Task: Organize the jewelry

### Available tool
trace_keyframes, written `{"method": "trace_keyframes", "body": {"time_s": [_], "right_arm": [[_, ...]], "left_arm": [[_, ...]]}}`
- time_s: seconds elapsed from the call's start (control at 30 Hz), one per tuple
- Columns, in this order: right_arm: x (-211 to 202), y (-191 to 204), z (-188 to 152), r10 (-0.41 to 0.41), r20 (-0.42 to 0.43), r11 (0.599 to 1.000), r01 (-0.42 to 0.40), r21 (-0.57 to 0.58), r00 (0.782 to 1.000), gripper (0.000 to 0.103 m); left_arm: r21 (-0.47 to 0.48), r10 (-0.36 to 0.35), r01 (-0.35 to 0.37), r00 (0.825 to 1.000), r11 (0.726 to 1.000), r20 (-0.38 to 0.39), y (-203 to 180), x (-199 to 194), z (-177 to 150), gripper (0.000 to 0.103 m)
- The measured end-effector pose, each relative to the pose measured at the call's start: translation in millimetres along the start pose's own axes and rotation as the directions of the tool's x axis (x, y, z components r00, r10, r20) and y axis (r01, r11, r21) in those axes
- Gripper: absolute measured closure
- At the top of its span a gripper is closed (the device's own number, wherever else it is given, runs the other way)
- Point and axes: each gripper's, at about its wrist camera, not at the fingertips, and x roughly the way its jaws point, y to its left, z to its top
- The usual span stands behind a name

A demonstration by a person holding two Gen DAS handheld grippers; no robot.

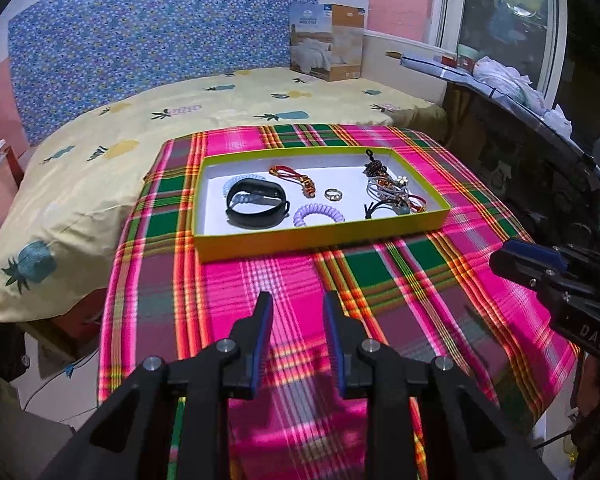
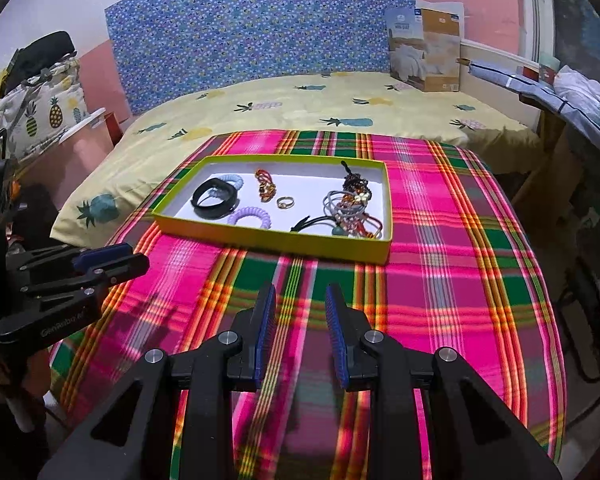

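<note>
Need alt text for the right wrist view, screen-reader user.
A shallow yellow-green tray on a pink-and-green plaid cloth holds a black band, a purple coil tie, a small ring and tangled bracelets. The right gripper is open and empty in the foreground; the left gripper enters from the left.

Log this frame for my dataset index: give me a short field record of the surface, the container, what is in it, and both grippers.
surface: plaid cloth
container: shallow yellow-green tray, white inside
left part: black band overlapping pale blue coil tie
middle: purple coil tie, ring, red-orange bracelet
right part: tangled pile of bracelets
left gripper: open, empty
right gripper: open, empty
</note>
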Motion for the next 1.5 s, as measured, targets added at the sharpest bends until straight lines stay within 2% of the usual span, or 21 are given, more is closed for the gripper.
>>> {"method": "trace_keyframes", "body": {"time_s": [0.4, 1.5], "right_arm": [[-7, 5, -20, -0.002, -0.027, 1.0, 0.003, 0.016, 1.0, 0.077], [-3, 11, -19, 0.004, -0.042, 1.0, -0.004, 0.002, 0.999, 0.077]], "left_arm": [[-0.02, -0.009, 0.009, 1.0, 1.0, -0.006, -4, -11, -15, 0.076], [-0.021, -0.004, 0.004, 1.0, 1.0, -0.019, -4, -7, -18, 0.076]]}}
